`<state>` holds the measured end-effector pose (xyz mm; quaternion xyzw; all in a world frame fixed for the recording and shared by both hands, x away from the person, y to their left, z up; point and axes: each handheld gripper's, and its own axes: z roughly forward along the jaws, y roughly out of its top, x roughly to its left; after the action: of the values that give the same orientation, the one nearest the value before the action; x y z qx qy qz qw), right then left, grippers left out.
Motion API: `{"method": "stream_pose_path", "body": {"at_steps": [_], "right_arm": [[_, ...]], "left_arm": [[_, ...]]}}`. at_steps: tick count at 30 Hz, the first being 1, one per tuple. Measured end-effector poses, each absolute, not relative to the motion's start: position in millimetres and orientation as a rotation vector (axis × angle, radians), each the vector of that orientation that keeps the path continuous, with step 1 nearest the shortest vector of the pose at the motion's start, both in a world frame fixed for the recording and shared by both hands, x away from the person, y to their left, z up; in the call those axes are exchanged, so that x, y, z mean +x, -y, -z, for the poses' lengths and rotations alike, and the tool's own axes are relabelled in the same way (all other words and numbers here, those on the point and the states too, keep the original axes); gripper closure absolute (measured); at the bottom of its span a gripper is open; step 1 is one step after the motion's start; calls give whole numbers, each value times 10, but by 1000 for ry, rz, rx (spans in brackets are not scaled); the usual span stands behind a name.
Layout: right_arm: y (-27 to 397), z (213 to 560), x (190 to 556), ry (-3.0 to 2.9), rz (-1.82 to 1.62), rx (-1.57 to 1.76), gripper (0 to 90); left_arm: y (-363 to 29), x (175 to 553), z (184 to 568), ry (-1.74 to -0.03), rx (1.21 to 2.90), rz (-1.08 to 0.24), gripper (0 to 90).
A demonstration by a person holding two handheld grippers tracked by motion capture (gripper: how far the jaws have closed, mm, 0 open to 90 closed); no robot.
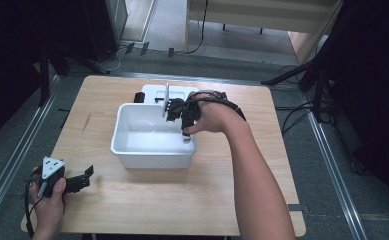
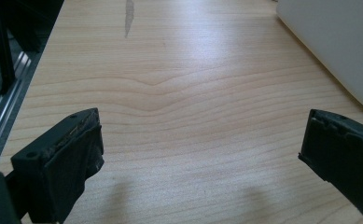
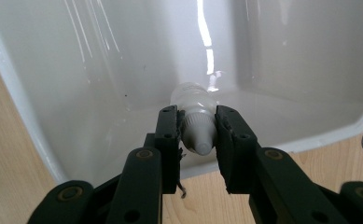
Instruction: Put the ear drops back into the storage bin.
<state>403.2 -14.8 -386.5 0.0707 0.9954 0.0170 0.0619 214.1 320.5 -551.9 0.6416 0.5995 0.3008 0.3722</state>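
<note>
A person works at a light wooden counter (image 1: pixel 182 200) with 2 handheld grippers. In the high view, the right gripper (image 1: pixel 186 134) reaches down into a white plastic tub (image 1: pixel 152 159) near the middle of the counter, at the tub's right inner side. The right gripper view looks along its jaws, which are clamped on the ribbed cap end of a small white bottle (image 3: pixel 195 112). The bottle's long axis runs in line with the jaws, its body pointing away from the gripper toward the tub's floor, with the tub's inner walls all around it. Whether the bottle's base touches the floor cannot be told. The coming move probably turns on that gap between base and floor.

The left gripper (image 1: pixel 77 181) rests at the counter's near left corner, well apart from the tub. In the left gripper view its jaws stand wide apart over bare wood, holding nothing, with the tub's outer wall at the upper right.
</note>
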Motion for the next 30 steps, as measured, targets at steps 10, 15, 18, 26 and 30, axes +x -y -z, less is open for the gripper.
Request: {"method": "stream_pose_path", "body": {"at_steps": [10,15,18,26,30], "right_arm": [[129,4054,4066,-3039,-35,269,717],[126,4143,4093,-3048,-19,268,717],[128,4184,4103,-3048,-7,272,717],[117,4285,4085,-3051,7,267,716],[111,4312,4093,-3054,12,267,716]], "left_arm": [[-3211,2141,5520,-1536,1643,-771,0],[-3211,2141,5521,-1536,1641,-771,0],[-3212,2142,5521,-1535,1641,-771,0],[-3209,2142,5522,-1539,1636,-769,0],[-3211,2140,5521,-1537,1641,-769,0]]}}
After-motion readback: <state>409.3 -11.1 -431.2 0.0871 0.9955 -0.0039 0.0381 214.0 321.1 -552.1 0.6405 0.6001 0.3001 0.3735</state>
